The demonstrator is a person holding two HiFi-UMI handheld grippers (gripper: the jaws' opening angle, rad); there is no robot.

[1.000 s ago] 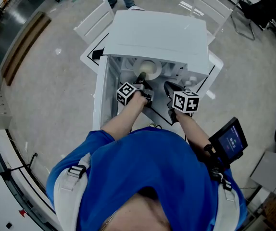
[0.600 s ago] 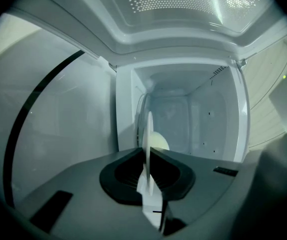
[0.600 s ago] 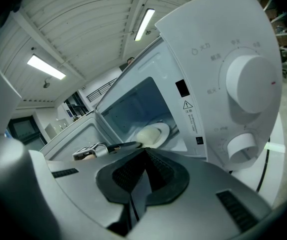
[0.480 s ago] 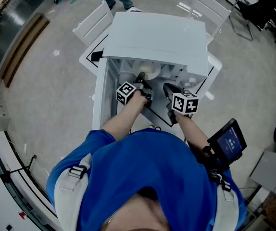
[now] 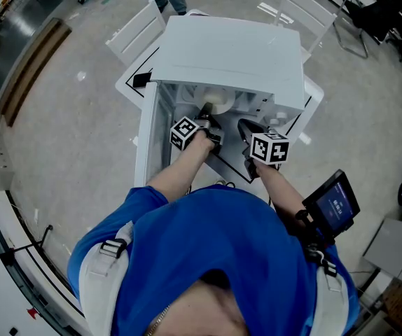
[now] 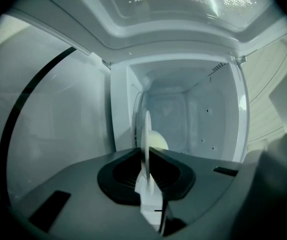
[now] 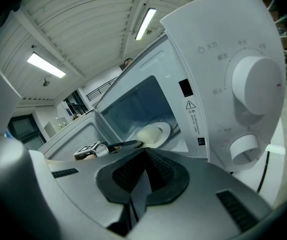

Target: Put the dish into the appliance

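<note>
One white dish (image 6: 146,134) is gripped edge-on by the left gripper (image 5: 206,112), jaws nearly closed on its rim, right in the open microwave (image 5: 229,51) mouth. The right gripper (image 7: 144,154) is closed on nothing, parked by two knobs (image 7: 256,86). The door (image 5: 147,138) is swung wide. Two chairs (image 5: 136,30) are seen behind the table (image 5: 127,88).

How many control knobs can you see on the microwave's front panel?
2. A large knob sits high on the control panel, and a smaller knob sits directly below it. Both show only in the right gripper view; the panel's bottom edge is cut off there.
</note>
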